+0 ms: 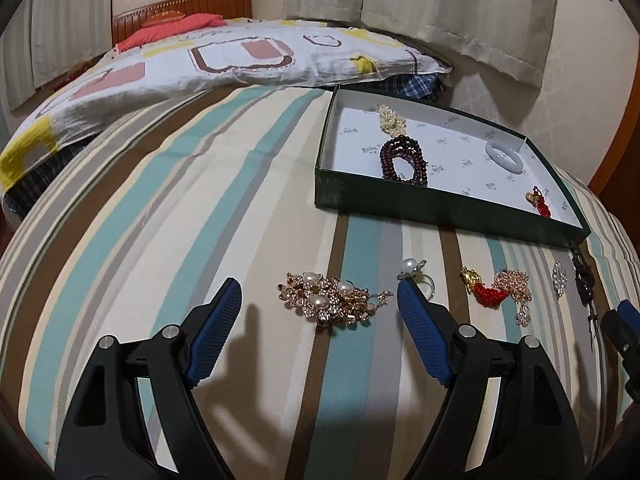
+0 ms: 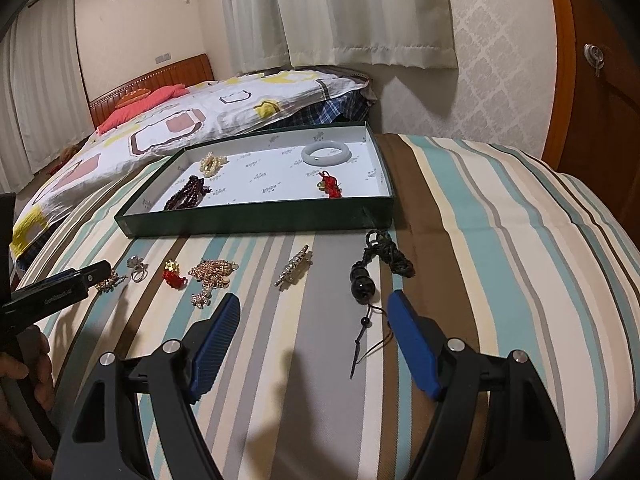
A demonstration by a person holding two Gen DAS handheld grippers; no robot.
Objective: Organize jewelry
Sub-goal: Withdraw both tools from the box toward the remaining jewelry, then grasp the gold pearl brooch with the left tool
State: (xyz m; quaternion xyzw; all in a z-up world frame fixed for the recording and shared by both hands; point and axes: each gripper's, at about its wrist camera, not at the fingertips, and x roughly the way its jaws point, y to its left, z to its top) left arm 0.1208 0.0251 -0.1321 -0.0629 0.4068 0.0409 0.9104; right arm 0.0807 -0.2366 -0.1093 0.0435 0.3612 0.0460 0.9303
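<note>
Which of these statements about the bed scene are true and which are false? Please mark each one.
1. The white bangle lies inside the green box. True.
2. The left hand-held gripper is shut on the pearl brooch. False: its jaws stand open around it.
3. The black beaded pendant lies on the striped bedspread, outside the box. True.
4. The dark red bead bracelet lies outside the box. False: it is inside.
5. The right hand-held gripper holds a ring. False: it is open and empty.

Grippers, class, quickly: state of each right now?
Left gripper: open, holding nothing, above the pearl brooch.
Right gripper: open, holding nothing, near the black beaded pendant.
</note>
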